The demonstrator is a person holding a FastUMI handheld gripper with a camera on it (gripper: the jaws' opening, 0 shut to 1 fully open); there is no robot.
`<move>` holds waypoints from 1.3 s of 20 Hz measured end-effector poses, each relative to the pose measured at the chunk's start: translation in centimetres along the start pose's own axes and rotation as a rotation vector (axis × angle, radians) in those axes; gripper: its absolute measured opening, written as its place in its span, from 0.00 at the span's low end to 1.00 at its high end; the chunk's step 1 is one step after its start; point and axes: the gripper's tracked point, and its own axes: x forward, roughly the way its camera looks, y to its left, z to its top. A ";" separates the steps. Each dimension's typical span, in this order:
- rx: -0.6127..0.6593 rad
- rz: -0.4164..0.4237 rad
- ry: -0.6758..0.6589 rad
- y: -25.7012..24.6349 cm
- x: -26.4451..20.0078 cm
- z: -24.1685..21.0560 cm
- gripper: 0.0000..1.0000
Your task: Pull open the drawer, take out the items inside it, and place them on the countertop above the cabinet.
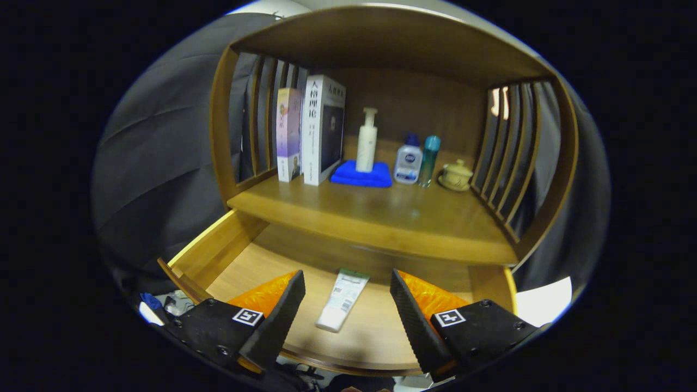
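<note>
The wooden drawer (pixel 218 250) is pulled out below the countertop (pixel 381 209). A white tube with a green end (pixel 343 298) lies flat on the drawer's floor, its length pointing toward the cabinet. My gripper (pixel 347 286) hovers above the drawer, open, and the tube shows in the gap between the two fingers, nearer the left one. Neither finger touches it.
On the countertop, at the back, stand two upright books (pixel 310 130), a white pump bottle (pixel 367 140) on a folded blue cloth (pixel 362 174), a clear bottle (pixel 408 163), a slim teal bottle (pixel 429 158) and a small lidded cup (pixel 456 175). Slatted wooden sides close in the shelf.
</note>
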 end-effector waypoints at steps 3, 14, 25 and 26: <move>0.030 0.016 0.122 0.2 1.7 -1.9 0.98; 0.046 0.070 0.402 1.6 6.9 -5.8 0.98; 0.072 0.054 0.582 1.4 8.9 -9.1 0.80; 0.067 0.040 0.577 0.9 9.3 -9.1 0.77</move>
